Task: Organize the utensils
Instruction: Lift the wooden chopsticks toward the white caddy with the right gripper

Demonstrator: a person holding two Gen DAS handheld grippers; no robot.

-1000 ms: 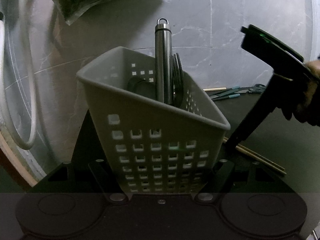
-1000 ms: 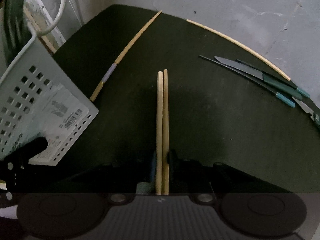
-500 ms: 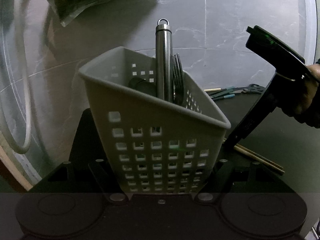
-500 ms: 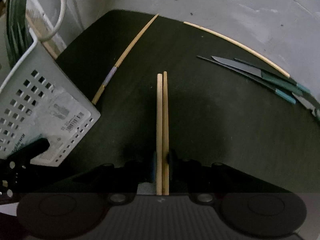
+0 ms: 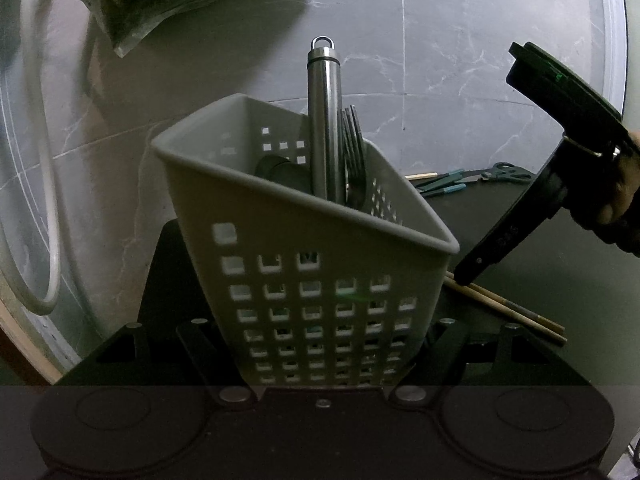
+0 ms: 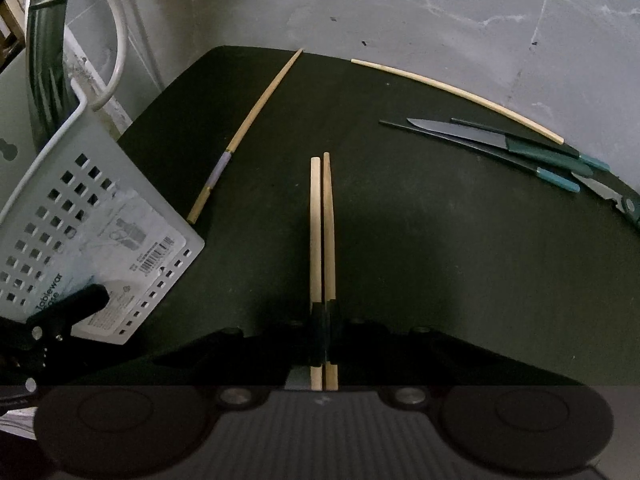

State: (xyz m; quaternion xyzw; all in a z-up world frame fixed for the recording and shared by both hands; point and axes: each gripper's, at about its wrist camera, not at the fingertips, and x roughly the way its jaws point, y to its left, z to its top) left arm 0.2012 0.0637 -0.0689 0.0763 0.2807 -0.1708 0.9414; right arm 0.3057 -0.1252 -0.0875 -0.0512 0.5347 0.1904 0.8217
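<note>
Right gripper clamped tight on a pair of pale wooden chopsticks, jaws just closed, sticks lying side by side on the dark mat. Left gripper gripping the grey perforated plastic utensil basket, tilted, at the near left. Best lifted level, both sticks kept parallel, then swung left and tipped tips-down into the basket beside the steel handle, clear of the rim.
</note>
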